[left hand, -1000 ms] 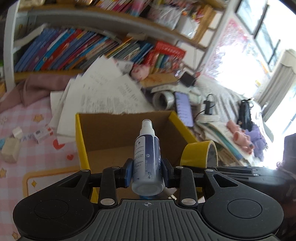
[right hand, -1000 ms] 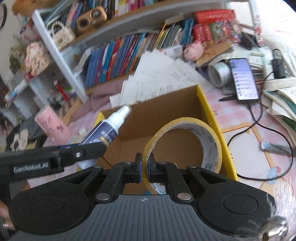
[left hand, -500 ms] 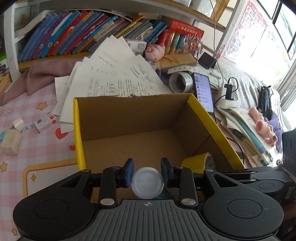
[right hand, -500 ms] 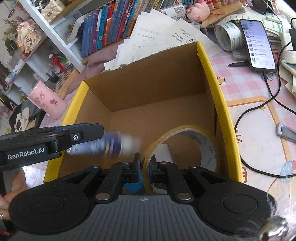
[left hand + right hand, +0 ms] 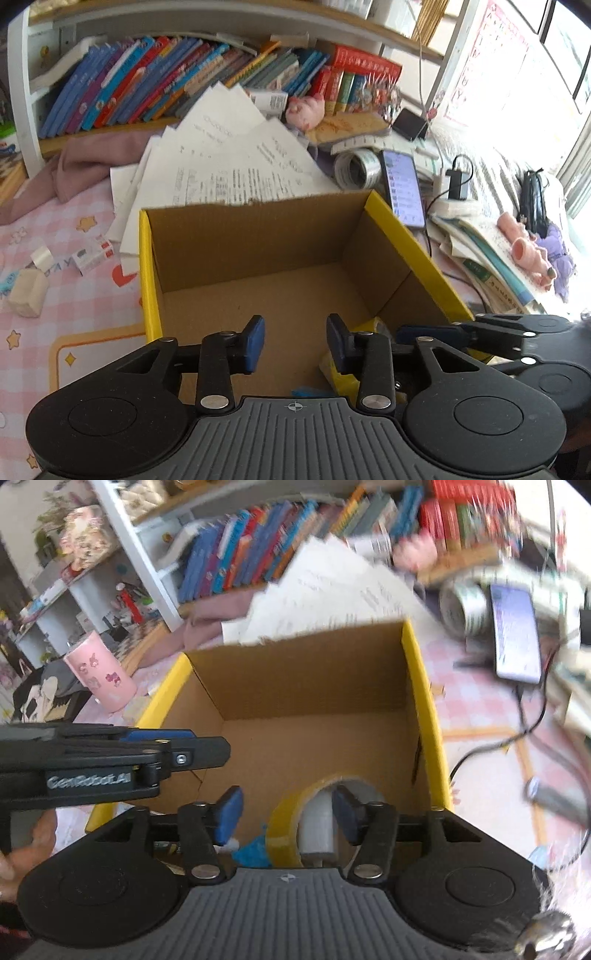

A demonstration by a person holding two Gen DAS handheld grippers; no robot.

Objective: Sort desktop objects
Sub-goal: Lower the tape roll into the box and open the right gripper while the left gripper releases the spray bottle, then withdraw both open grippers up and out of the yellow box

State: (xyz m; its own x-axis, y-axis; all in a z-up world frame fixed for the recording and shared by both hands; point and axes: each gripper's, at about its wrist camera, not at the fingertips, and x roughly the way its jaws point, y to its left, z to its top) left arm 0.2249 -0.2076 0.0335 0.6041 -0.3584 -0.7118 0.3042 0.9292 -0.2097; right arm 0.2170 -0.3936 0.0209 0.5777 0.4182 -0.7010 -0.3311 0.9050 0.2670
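Now both the left gripper (image 5: 294, 344) and right gripper (image 5: 287, 819) gape empty over one box (image 5: 317, 686) holding one tape roll (image 5: 286, 823) and one bottle (image 5: 318, 825).

Daylight from window (image 5: 576, 110) blows out right edge; right-wrist view motion-blurred; fisheye bends bookshelf (image 5: 184, 85).

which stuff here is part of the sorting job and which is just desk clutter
Job: cardboard box, yellow tape roll, left gripper, right gripper.
Lying about: loose papers, phone, pink cup, shelf books.
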